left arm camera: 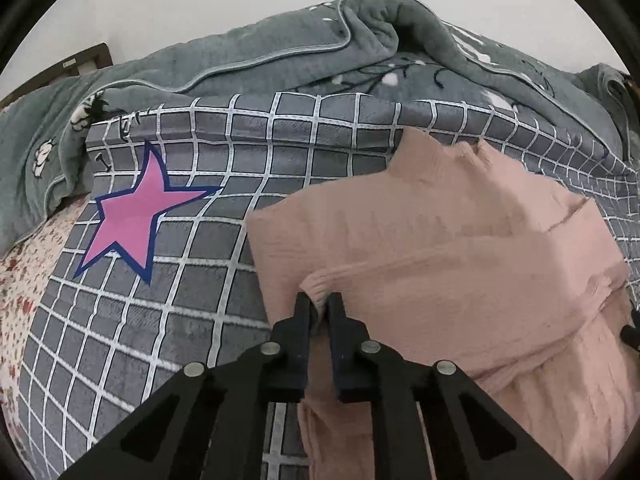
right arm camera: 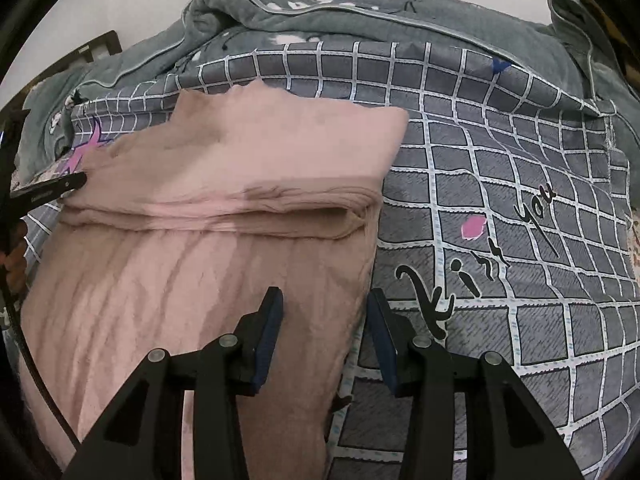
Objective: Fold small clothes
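the left gripper (left arm camera: 319,300) is clenched on a fold of the pink knit top (left arm camera: 460,248). the right gripper (right arm camera: 325,300) stands parted over that top's edge, grasping nothing, above the grid-print bedcover (right arm camera: 520,240).

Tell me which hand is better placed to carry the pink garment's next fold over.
Left. The left gripper has its jaws shut on a fold of the pink garment; the right gripper stands open over the garment's edge, gripping nothing.
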